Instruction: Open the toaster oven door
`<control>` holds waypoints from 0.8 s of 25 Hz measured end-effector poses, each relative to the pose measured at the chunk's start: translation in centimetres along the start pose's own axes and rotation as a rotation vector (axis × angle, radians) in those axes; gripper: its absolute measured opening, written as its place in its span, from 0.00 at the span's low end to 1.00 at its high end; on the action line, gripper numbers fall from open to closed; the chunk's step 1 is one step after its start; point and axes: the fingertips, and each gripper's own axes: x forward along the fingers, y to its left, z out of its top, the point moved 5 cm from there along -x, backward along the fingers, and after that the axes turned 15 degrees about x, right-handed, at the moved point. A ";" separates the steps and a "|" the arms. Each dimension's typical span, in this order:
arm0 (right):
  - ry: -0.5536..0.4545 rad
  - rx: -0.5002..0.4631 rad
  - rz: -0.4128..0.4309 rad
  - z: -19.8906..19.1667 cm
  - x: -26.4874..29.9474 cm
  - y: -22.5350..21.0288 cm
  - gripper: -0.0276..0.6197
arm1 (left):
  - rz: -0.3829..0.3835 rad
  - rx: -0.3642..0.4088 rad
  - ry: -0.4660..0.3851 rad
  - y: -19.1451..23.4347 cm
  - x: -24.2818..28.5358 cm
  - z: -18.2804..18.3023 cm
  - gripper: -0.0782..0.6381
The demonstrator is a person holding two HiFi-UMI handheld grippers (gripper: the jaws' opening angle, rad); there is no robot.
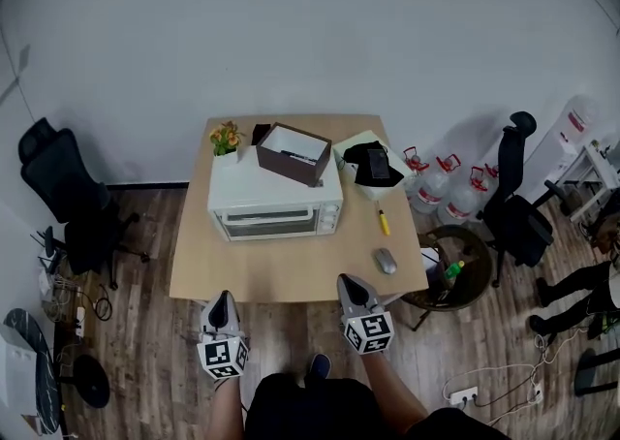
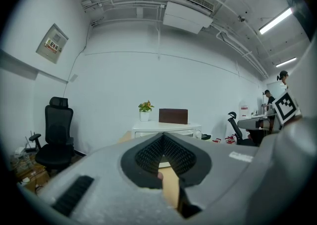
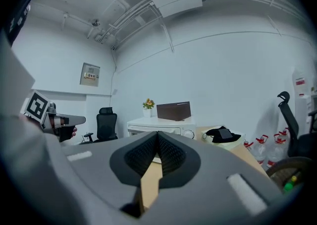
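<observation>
Head view: the toaster oven (image 1: 276, 205) stands on the far half of the wooden table (image 1: 291, 268), its glass door facing the person and shut flush; no part of the task is done. The left gripper (image 1: 222, 298) and right gripper (image 1: 347, 284) are held at the table's near edge, well apart from the oven and touching nothing. A brown box (image 1: 294, 153) sits on the oven's top, a potted plant (image 1: 225, 138) behind it, and a yellow pen (image 1: 384, 223) and a mouse (image 1: 386, 261) lie to its right. The room has a wood floor, a black office chair (image 1: 68, 196) at left and water bottles (image 1: 436, 181) at right. Left gripper view: the jaws are closed on each other, empty, with the oven far ahead. Right gripper view: the jaws are likewise together and empty. Judgement: the approach, the grasp of the door handle and the pull all remain.
</observation>
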 end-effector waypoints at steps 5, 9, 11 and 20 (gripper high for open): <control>0.016 -0.003 -0.010 0.2 1.1 -0.1 0.06 | 0.003 -0.018 0.003 0.9 0.7 -0.2 0.11; 0.005 0.021 -0.030 0.2 1.6 0.4 0.06 | -0.018 -0.012 0.003 1.9 1.2 0.0 0.11; 0.008 0.020 -0.039 0.1 2.2 0.5 0.06 | -0.024 -0.015 0.002 2.4 1.7 -0.1 0.11; 0.000 0.025 -0.051 0.7 3.6 1.0 0.06 | -0.057 -0.007 -0.010 3.2 3.6 0.1 0.11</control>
